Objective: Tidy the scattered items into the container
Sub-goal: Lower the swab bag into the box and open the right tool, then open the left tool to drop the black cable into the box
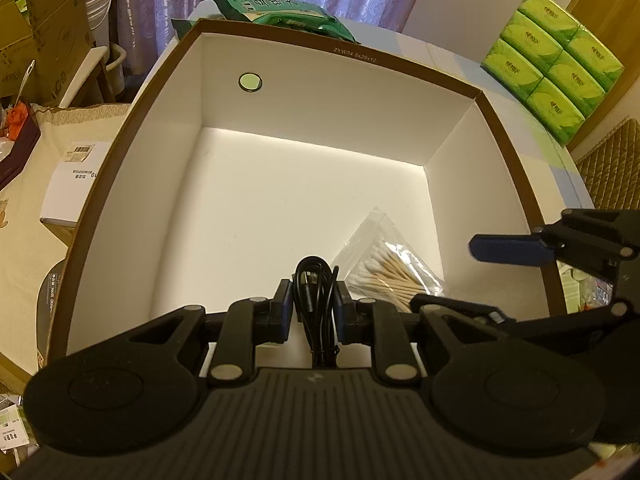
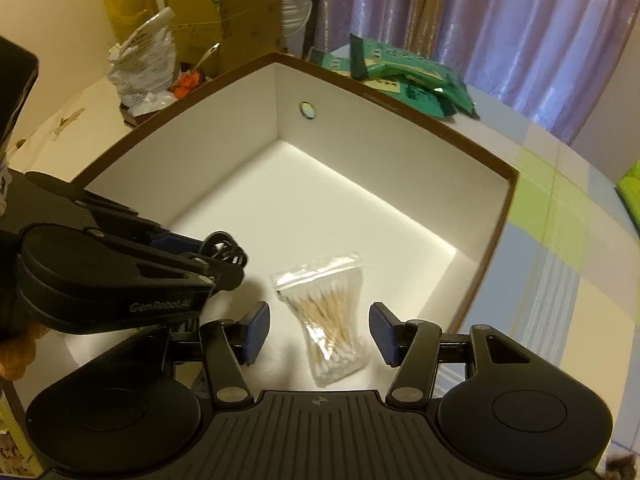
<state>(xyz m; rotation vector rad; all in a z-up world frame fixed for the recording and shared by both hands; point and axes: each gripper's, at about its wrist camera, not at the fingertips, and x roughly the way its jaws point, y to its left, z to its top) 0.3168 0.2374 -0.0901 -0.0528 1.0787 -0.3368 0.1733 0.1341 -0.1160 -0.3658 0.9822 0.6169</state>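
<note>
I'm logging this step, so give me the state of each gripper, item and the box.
left gripper: shut on the black cable, over the box.
black cable: coiled, clamped, not yet released.
right gripper: open, empty, above the swab bag.
cotton swab bag: sealed, lying flat on the box floor.
box: open, lidless.

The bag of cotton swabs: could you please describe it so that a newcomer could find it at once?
Find the large open box, brown outside and white inside. On its floor lies the bag of cotton swabs, a clear flat pouch between the open right gripper fingers. Unlike the black cable clamped in the left gripper, it holds pale wooden sticks.
</note>
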